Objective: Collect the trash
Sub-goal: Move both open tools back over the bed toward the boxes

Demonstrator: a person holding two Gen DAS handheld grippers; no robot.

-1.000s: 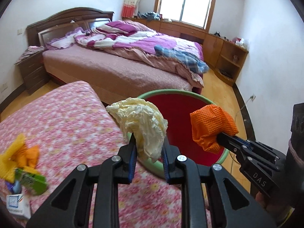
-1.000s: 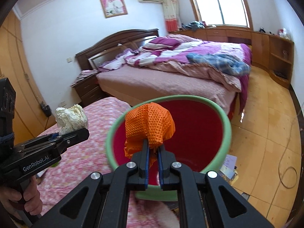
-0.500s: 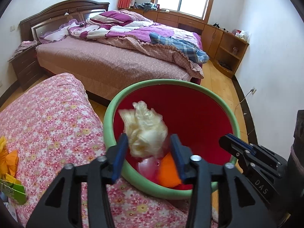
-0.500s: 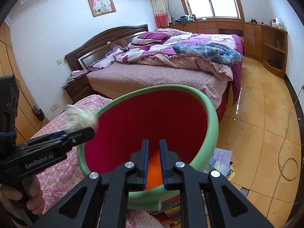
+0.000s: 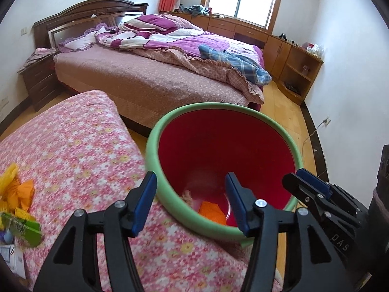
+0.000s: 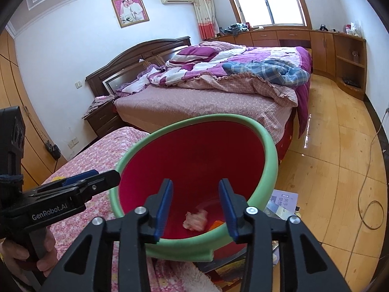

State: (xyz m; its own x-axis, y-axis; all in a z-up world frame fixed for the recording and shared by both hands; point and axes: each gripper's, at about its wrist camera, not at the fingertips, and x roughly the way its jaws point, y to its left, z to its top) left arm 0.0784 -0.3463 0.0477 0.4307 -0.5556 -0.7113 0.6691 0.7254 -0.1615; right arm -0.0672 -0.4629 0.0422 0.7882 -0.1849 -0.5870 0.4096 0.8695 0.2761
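At lower left of the left view, yellow-orange mesh scraps [image 5: 14,189] await; both empty, spread grippers, left [image 5: 190,200] and right [image 6: 195,206], should clear the green-rimmed red plastic bin [image 5: 155,160] first.

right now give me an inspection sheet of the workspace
surface: pink floral cover, bin at its edge
job's things: red bin with green rim holds an orange piece and a pale wad
clutter: yellow and orange scraps, a green packet on the cover; papers on the floor
grippers: left claw open, empty; right claw open, empty, both over the bin
cables: cord on the floor
surroundings: unmade bed, wooden cabinets
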